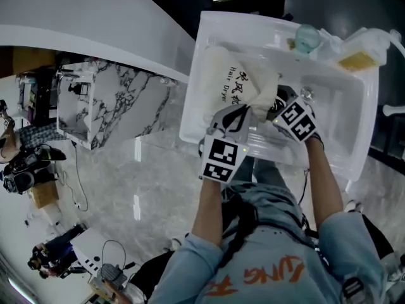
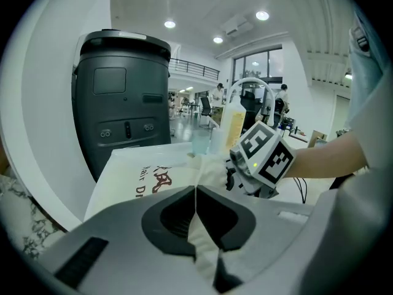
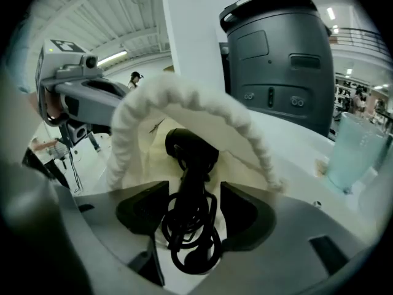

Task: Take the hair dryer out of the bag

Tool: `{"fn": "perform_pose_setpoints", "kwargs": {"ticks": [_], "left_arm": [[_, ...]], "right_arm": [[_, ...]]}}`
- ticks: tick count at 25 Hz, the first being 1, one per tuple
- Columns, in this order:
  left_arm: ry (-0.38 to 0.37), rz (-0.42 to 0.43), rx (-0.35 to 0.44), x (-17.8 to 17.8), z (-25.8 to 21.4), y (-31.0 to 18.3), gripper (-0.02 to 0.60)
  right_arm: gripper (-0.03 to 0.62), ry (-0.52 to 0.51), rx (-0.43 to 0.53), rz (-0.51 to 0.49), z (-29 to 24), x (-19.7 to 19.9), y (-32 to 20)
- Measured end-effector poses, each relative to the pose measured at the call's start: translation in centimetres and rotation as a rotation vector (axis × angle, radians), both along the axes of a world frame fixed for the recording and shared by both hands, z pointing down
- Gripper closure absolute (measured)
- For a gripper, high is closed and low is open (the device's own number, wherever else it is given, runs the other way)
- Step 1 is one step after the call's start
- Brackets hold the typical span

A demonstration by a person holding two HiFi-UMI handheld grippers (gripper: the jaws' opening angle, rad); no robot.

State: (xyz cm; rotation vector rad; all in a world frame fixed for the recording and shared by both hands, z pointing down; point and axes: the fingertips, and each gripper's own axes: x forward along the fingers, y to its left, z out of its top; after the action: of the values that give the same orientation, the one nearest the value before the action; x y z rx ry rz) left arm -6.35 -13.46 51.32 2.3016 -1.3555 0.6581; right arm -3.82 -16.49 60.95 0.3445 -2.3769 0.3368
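A cream cloth bag (image 1: pixel 231 81) printed "Hair Dryer" lies in a white tub (image 1: pixel 354 106). My left gripper (image 1: pixel 243 116) is shut on a fold of the bag's cloth (image 2: pixel 199 238) at its mouth and holds that edge up. The bag's thick rolled rim (image 3: pixel 184 103) arches over the opening. Inside it shows the black hair dryer (image 3: pixel 190 147), with its coiled black cord (image 3: pixel 190 235) spilling toward me. My right gripper (image 3: pixel 193 217) stands open at the mouth, the cord and handle between its jaws, the pads not pressing on them. In the head view the right gripper (image 1: pixel 278 104) sits right of the left one.
A dark grey machine (image 2: pixel 123 103) stands behind the tub. A pale green cup (image 1: pixel 308 37) and a yellow sponge (image 1: pixel 357 61) sit at the tub's far edge. A marble counter (image 1: pixel 120 106) is at the left, with people and camera gear on the floor beyond.
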Motion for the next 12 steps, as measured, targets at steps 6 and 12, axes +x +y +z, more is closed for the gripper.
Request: {"fn": "perform_pose_setpoints", "kwargs": {"ticks": [6,12], "left_arm": [[0.029,0.01,-0.007,-0.4,0.2,0.3,0.575],[0.056,0.02,-0.018,-0.9,0.9,0.3,0.575]], "right_arm": [[0.285,0.076,-0.042,-0.122,1.6,-2.1,-0.1],[0.269,0.128,-0.142,-0.211,3.1,-3.1,0.4]]}}
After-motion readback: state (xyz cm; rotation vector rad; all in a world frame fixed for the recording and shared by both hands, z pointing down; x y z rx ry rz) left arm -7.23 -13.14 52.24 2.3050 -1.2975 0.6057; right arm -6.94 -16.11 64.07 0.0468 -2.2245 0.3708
